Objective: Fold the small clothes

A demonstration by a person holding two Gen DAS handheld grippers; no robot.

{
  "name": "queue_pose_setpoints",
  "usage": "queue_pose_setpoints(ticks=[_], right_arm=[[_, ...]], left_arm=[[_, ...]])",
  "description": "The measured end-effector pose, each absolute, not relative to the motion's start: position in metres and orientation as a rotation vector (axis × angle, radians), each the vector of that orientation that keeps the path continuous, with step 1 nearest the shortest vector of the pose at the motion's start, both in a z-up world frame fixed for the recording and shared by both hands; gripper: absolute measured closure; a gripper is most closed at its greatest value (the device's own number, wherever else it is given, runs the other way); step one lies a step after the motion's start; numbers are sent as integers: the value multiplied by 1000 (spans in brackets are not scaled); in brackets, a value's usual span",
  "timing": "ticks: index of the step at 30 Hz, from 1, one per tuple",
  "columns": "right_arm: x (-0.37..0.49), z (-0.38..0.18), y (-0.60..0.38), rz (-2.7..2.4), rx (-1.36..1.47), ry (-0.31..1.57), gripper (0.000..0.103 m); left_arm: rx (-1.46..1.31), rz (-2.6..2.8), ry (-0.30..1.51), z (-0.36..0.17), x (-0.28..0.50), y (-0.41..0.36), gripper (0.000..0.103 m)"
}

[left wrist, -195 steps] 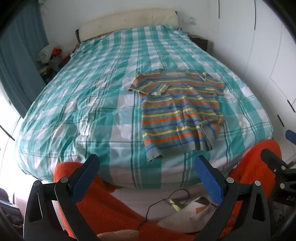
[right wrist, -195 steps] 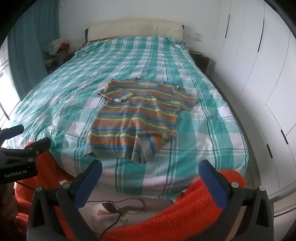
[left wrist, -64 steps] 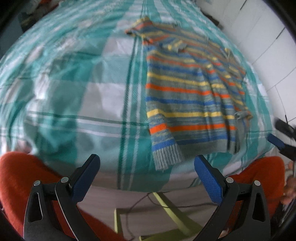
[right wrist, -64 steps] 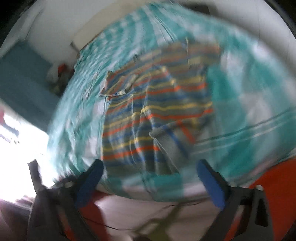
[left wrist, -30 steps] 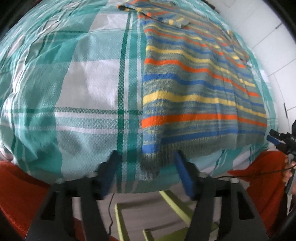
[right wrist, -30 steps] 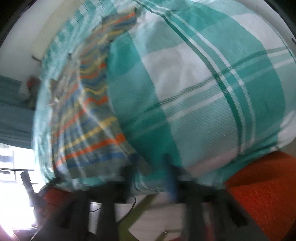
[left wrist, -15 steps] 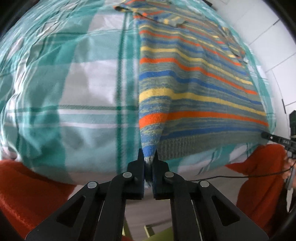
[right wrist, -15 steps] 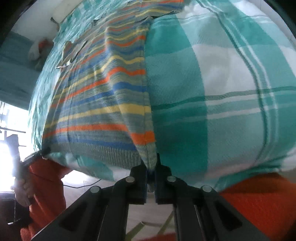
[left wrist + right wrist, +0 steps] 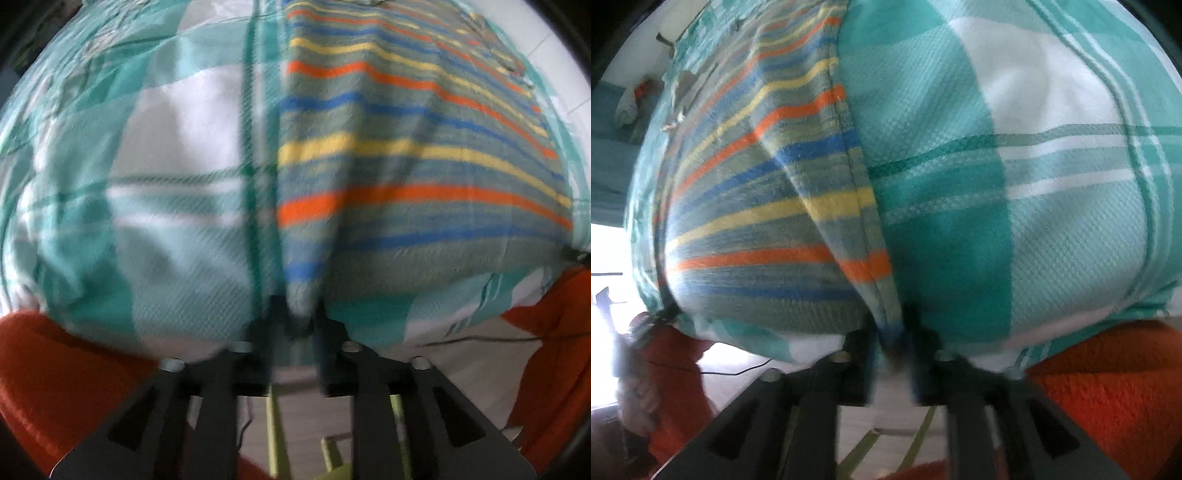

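Both jaws, clenched a moment ago, are opening around the soft, light sweater (image 9: pixel 388 177) hem corners, lower centre.

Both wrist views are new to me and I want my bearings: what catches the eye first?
A striped knit sweater in orange, yellow and blue lies flat near the foot edge of a teal checked bedspread. The left gripper and right gripper each sit at a bottom hem corner, jaws opening with the knit between them. The person's orange fleece sleeve fills the lower corners.
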State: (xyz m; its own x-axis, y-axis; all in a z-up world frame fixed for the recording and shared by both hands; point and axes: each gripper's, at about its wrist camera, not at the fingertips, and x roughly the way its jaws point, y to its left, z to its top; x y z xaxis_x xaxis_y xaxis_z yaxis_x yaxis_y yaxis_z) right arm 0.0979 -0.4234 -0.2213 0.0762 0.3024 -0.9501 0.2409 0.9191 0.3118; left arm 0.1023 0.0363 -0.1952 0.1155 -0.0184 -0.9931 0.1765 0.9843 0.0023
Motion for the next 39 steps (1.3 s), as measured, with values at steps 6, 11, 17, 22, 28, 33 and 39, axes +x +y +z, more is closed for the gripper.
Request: queue_pose_setpoints(ticks=[6, 11, 17, 22, 28, 33, 39], right_arm=[[105, -148, -472, 69, 402, 1322, 69], [159, -132, -468, 122, 377, 1157, 69], [208, -181, -409, 212, 398, 1174, 99], [201, -176, -376, 40, 154, 1172, 101], [200, -177, -364, -6, 73, 1157, 101], [200, -178, -362, -17, 58, 1158, 101], [193, -176, -360, -49, 16, 1149, 102]], left_arm=[[27, -82, 1261, -139, 104, 61, 40], [-22, -167, 1183, -144, 167, 58, 26], [68, -173, 1243, -198, 209, 42, 79], [91, -148, 1231, -197, 206, 32, 95], [78, -151, 1229, -197, 208, 33, 95], [86, -145, 1226, -198, 212, 26, 94], [93, -143, 1225, -197, 217, 17, 94]])
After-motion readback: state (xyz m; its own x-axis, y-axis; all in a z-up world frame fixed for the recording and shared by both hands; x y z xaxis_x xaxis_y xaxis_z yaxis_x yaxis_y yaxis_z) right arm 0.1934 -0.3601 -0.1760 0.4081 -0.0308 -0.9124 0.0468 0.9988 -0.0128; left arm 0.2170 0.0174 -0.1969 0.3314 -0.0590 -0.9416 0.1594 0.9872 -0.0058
